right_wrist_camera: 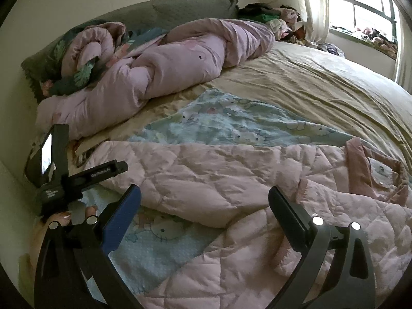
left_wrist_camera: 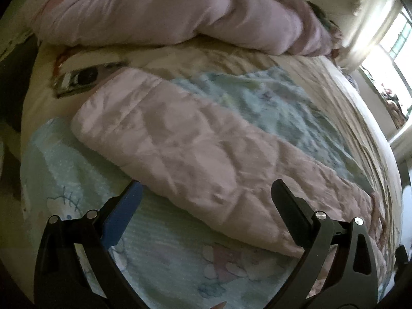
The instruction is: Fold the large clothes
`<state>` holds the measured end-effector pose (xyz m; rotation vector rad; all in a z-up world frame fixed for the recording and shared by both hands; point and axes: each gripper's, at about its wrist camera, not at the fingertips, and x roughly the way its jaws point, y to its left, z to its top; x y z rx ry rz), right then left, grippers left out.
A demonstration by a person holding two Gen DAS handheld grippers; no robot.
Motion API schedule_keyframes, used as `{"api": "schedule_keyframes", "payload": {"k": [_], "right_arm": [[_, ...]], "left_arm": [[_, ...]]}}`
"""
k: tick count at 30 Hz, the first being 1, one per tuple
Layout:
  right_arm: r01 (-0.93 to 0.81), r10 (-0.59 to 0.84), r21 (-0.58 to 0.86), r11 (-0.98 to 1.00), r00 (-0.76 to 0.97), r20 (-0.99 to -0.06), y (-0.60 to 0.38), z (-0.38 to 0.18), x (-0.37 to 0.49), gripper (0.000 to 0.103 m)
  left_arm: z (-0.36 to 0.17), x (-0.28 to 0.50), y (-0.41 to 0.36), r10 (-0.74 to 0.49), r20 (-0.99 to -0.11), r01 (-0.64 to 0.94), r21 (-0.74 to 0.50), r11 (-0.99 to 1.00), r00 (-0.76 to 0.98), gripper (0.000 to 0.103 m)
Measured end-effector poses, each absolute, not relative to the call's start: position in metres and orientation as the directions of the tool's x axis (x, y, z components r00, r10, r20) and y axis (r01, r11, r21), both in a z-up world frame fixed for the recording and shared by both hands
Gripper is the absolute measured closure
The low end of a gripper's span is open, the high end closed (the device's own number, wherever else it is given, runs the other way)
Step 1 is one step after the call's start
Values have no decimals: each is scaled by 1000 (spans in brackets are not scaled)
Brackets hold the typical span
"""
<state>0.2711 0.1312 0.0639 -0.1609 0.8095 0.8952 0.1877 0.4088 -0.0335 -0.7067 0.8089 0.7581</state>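
Pink quilted jacket (right_wrist_camera: 231, 180) lies flat on the bed (right_wrist_camera: 322, 97), over a pale blue cartoon-print blanket (right_wrist_camera: 231, 126). One sleeve (left_wrist_camera: 195, 154) is laid out long — in the left wrist view its axis runs from upper left, cuff end, down to lower right. Collar with a white label (right_wrist_camera: 382, 172) points right; label text too small to read. Left gripper (left_wrist_camera: 206, 195) jaws wide open, empty, above the sleeve. Right gripper (right_wrist_camera: 204, 198) likewise open, holding nothing. "GenRobot.AI" printed on the left device's body.
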Motion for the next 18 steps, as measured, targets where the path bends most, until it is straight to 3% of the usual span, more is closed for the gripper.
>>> {"api": "schedule_keyframes", "payload": {"k": [12, 18], "right_arm": [[-723, 629, 234, 650, 338, -700, 115, 52, 278, 4], [-698, 607, 221, 681, 369, -704, 80, 51, 281, 4]], "left_arm": [[-88, 187, 442, 203, -860, -836, -357, 416, 469, 9], [-96, 188, 455, 247, -811, -825, -427, 371, 531, 11]]}}
